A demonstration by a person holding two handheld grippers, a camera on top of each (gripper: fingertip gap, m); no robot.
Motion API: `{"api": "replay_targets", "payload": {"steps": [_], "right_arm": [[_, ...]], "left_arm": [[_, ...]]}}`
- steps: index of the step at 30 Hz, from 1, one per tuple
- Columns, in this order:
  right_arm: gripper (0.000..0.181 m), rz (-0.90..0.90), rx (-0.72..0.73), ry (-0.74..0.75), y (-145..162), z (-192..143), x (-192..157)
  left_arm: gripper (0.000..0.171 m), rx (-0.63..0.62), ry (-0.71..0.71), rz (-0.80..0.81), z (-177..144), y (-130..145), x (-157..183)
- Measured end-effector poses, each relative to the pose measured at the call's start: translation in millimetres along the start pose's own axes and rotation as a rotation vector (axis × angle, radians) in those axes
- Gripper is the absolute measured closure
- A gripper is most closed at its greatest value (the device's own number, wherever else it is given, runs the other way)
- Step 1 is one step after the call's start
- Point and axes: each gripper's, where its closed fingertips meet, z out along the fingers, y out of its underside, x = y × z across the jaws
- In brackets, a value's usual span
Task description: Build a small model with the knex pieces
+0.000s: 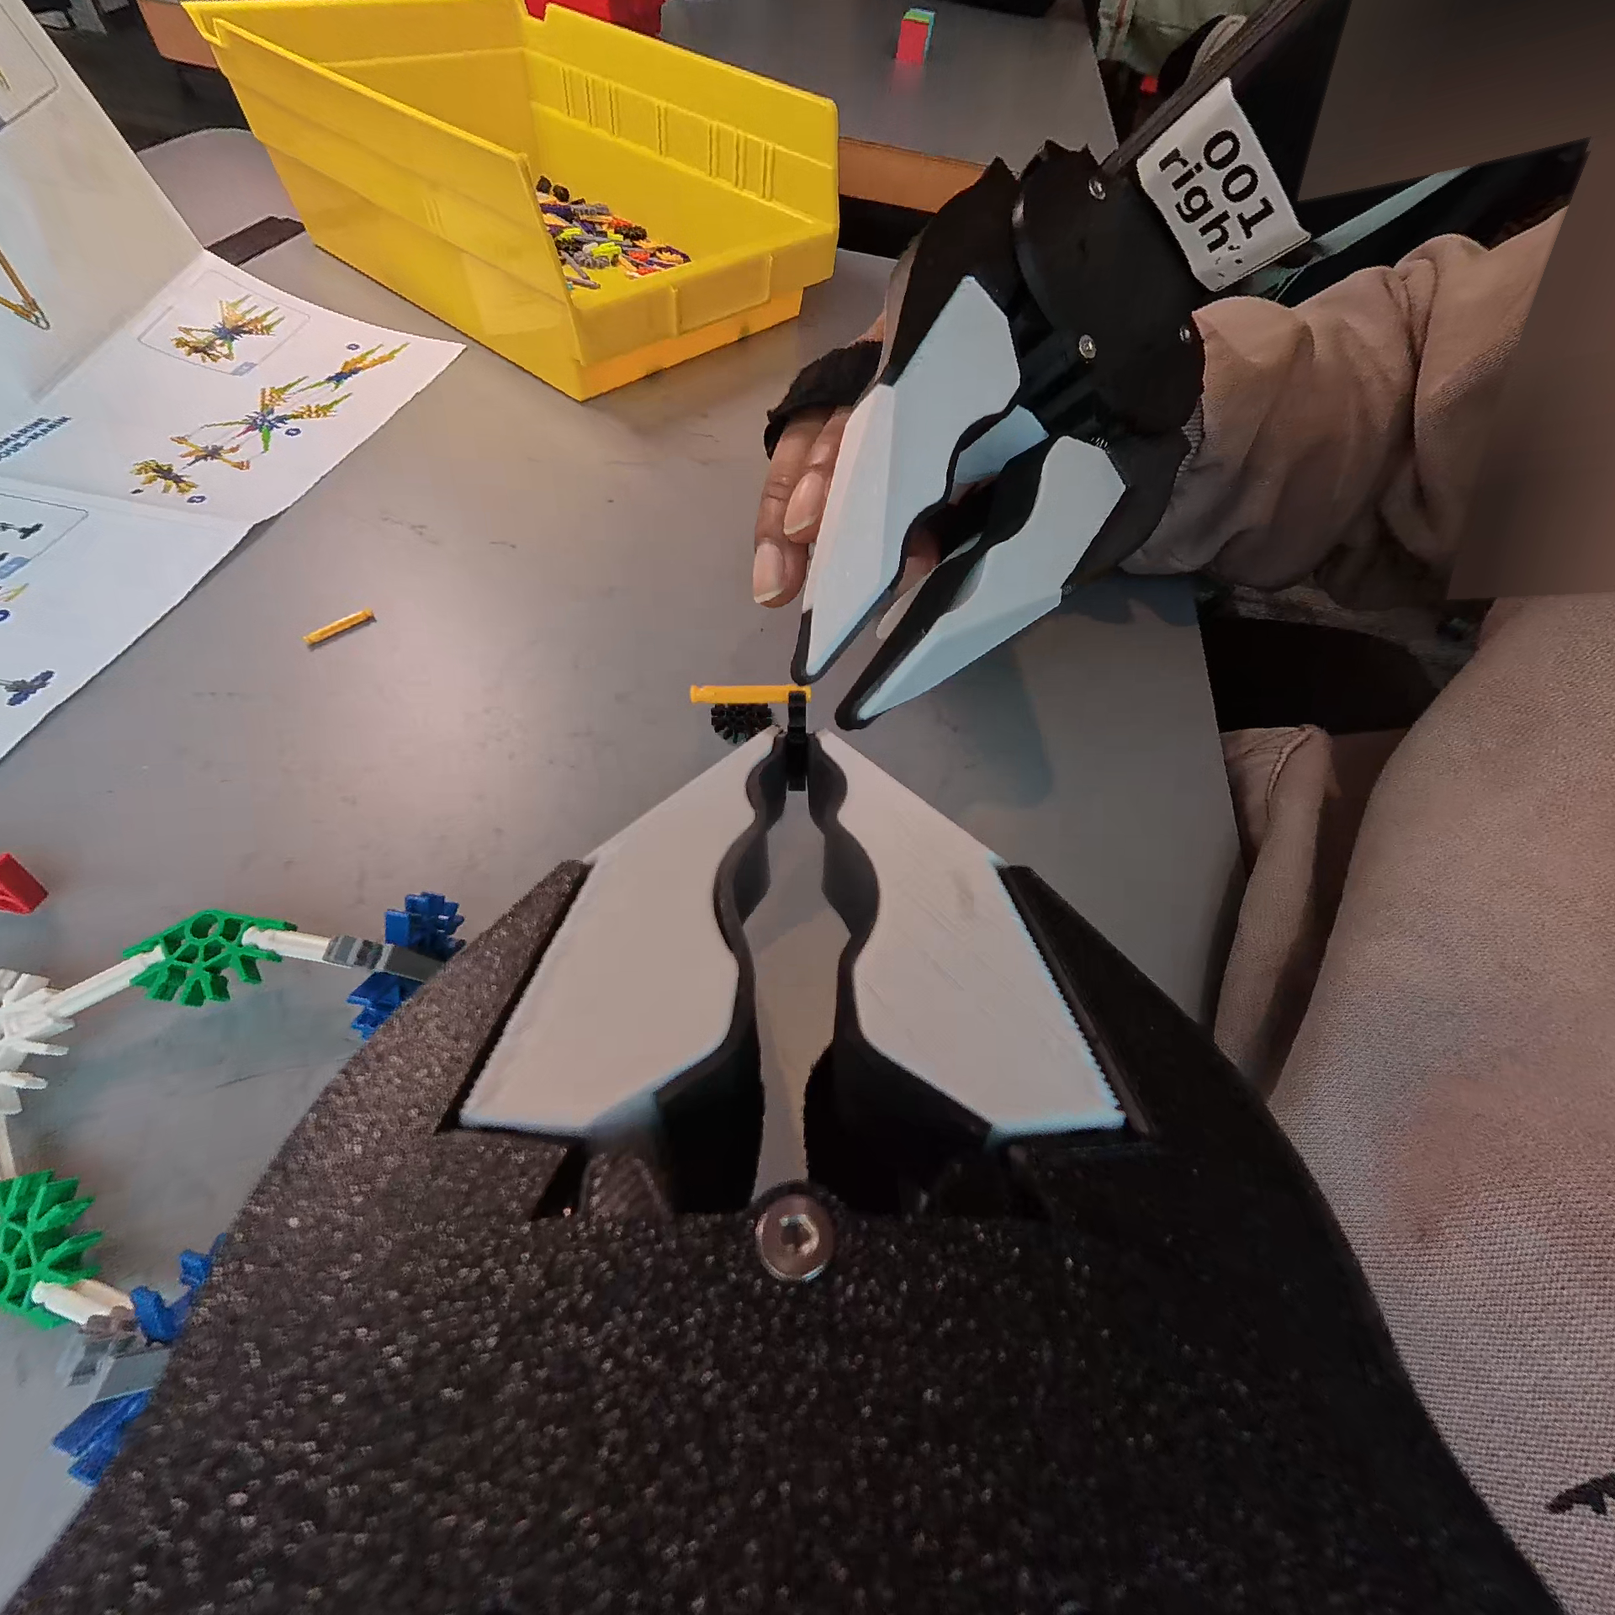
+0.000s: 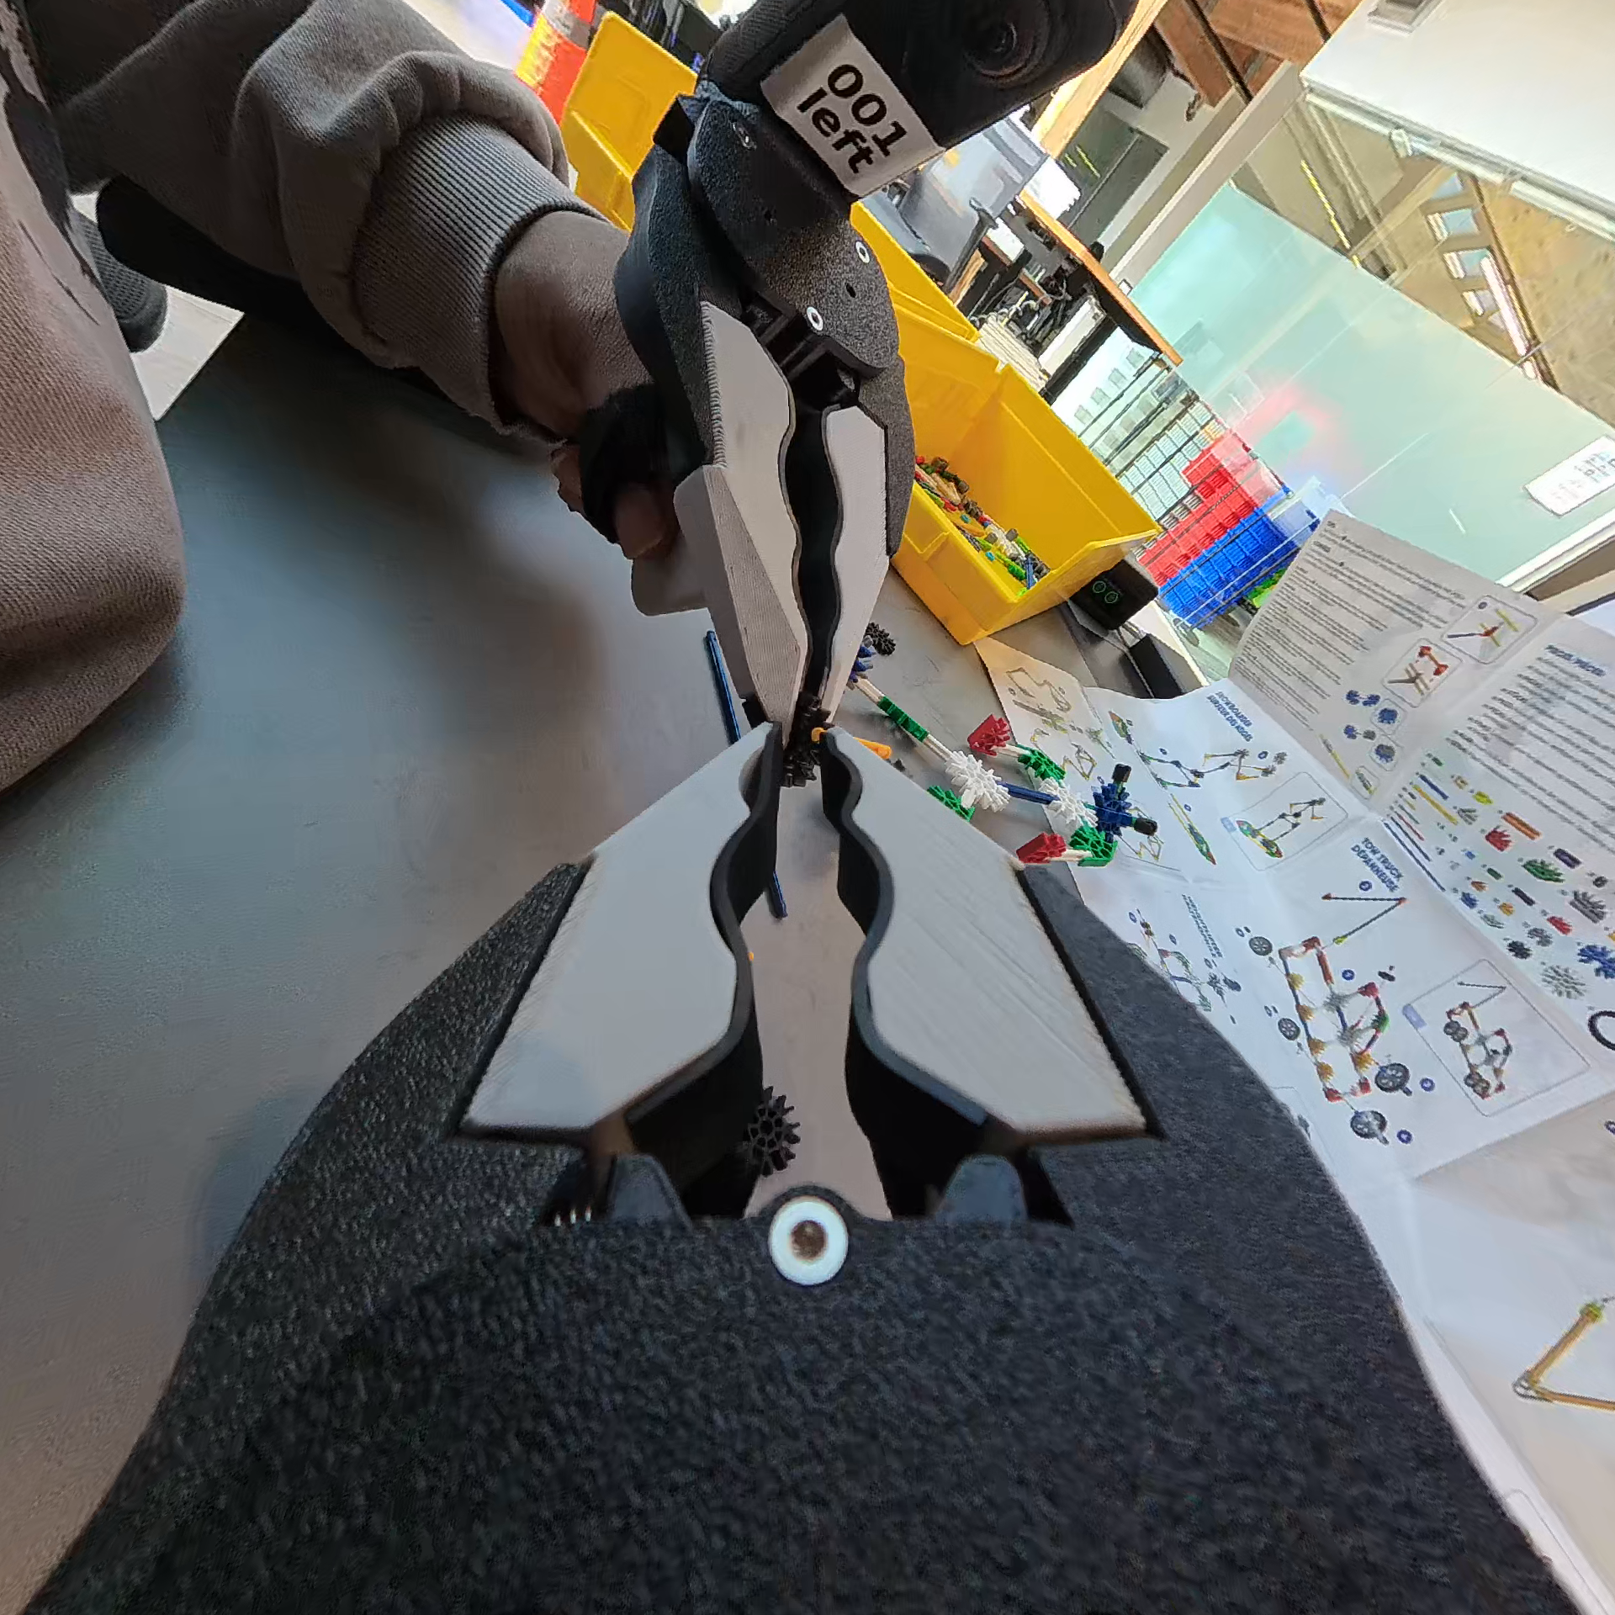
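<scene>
Left gripper (image 1: 797,743) jaws pinching black connector (image 1: 796,725) – yellow rod (image 1: 743,693) attached, right gripper (image 1: 821,699) just beside

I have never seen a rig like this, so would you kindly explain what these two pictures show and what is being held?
There is no robot here: a person holds a two-finger hand-held gripper in each hand, and each carries a wide-angle camera looking along its own fingers.

The left wrist view shows the left hand-held gripper shut on a small black connector with a yellow rod clipped across it. The right hand-held gripper, coming in from the upper right, is open, its tips right beside that rod.

The right wrist view shows the same meeting from the opposite side.

On the grey table lie a yellow bin of small parts, folded instruction sheets, a loose yellow rod and a partly built model of coloured rods and connectors.
</scene>
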Motion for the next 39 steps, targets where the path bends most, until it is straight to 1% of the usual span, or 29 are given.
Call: {"api": "replay_targets", "payload": {"steps": [4, 8, 12, 15, 18, 23, 32, 39], "right_arm": [[0.175, 0.037, 0.004, -0.012, 0.3, 0.0, -0.1], [0.175, 0.158, 0.062, 0.002, -5.2, -5.9, 11.9], [0.171, 0.278, 0.081, 0.022, 2.0, -12.3, 25.9], [0.170, 0.356, 0.097, 0.017, 5.1, -13.7, 30.4], [0.169, 0.416, 0.109, 0.005, 6.7, -13.7, 32.7], [0.169, 0.437, 0.111, 0.003, 7.7, -13.7, 34.8], [0.170, 0.456, 0.103, -0.010, 9.4, -12.1, 35.3], [0.170, 0.462, 0.100, -0.008, 10.1, -12.0, 36.2]], "left_arm": [[0.169, -0.003, 0.015, -0.021, 0.8, 1.7, 0.7], [0.169, 0.044, 0.077, -0.167, -0.9, -0.9, -3.0], [0.169, 0.099, 0.116, -0.299, -5.2, -2.1, -15.2], [0.169, 0.113, 0.137, -0.339, -4.1, -0.3, -18.2], [0.169, 0.101, 0.151, -0.343, -0.1, 3.4, -16.4], [0.169, 0.102, 0.155, -0.339, 0.6, 3.2, -15.4], [0.169, 0.136, 0.177, -0.432, -4.3, 1.4, -20.7], [0.169, 0.120, 0.215, -0.447, -2.4, 2.6, -15.6]]}}
